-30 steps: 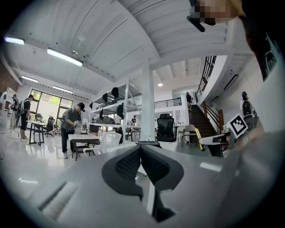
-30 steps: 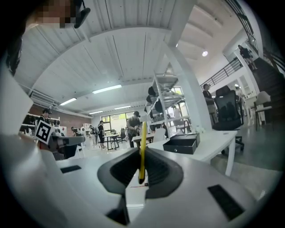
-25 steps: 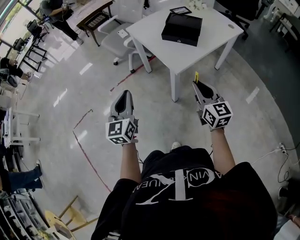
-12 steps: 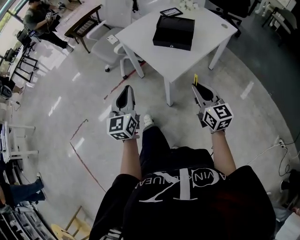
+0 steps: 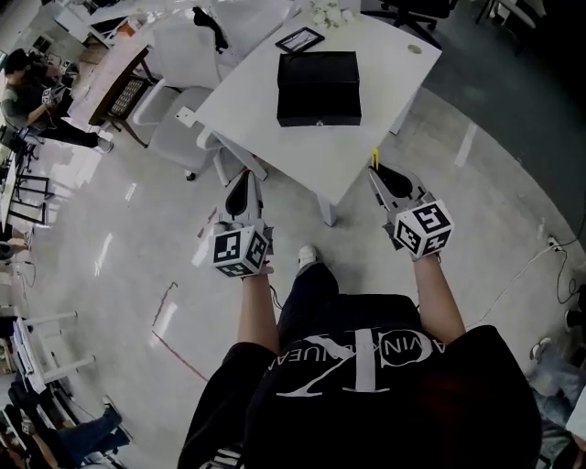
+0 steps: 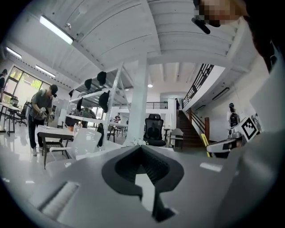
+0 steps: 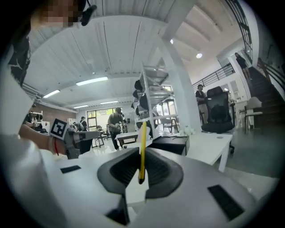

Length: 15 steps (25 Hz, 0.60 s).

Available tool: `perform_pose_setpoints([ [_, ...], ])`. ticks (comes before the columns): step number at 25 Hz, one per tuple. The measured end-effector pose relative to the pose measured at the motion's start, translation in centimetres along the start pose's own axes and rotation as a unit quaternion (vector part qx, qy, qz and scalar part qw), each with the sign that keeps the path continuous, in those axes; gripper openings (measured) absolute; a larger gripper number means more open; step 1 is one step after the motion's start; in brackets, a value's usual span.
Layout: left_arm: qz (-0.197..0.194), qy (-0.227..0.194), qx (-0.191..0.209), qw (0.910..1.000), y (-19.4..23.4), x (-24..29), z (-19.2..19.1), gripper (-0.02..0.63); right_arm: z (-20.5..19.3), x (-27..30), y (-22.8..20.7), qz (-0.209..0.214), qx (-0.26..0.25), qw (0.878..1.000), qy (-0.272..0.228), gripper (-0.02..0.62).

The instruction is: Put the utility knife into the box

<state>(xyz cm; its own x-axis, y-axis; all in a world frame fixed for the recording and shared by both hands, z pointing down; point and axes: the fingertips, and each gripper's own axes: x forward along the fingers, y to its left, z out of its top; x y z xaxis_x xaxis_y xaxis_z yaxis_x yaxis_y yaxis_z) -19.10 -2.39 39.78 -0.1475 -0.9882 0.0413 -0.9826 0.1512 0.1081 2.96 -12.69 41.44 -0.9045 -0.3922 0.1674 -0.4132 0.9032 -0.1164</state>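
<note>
A black box [image 5: 319,87] lies closed on the white table [image 5: 374,55] ahead of me; it also shows in the right gripper view as the black box [image 7: 171,143] on the tabletop. My right gripper [image 5: 378,172] is shut on a thin yellow utility knife [image 7: 142,149], whose yellow tip [image 5: 374,156] sticks up past the jaws near the table's front edge. My left gripper [image 5: 240,194] hangs over the floor, short of the table, its jaws shut with nothing between them [image 6: 141,153].
A small framed card [image 5: 300,39] and small white items [image 5: 330,11] lie at the table's far side. White chairs [image 5: 179,128] stand left of the table, a dark wooden desk [image 5: 119,87] beyond them. A person [image 5: 27,92] stands far left. A black office chair [image 6: 154,131] is behind.
I have walked toward the table; the table and box have come closer and now sit just ahead of both grippers. The grippers keep their hold and spacing.
</note>
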Motion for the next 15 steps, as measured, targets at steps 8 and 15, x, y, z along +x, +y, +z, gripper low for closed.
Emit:
perform_pose_setpoints([
  [8, -0.061, 0.037, -0.019, 0.9973, 2.2, 7.9, -2.7, 0.012, -1.8, 4.6, -2.5, -0.042, 0.016, 0.998, 0.036, 0.048],
  [15, -0.104, 0.051, -0.021, 0.993, 4.4, 13.2, -3.5, 0.012, -2.0, 8.0, -4.2, -0.081, 0.031, 0.995, 0.042, 0.048],
])
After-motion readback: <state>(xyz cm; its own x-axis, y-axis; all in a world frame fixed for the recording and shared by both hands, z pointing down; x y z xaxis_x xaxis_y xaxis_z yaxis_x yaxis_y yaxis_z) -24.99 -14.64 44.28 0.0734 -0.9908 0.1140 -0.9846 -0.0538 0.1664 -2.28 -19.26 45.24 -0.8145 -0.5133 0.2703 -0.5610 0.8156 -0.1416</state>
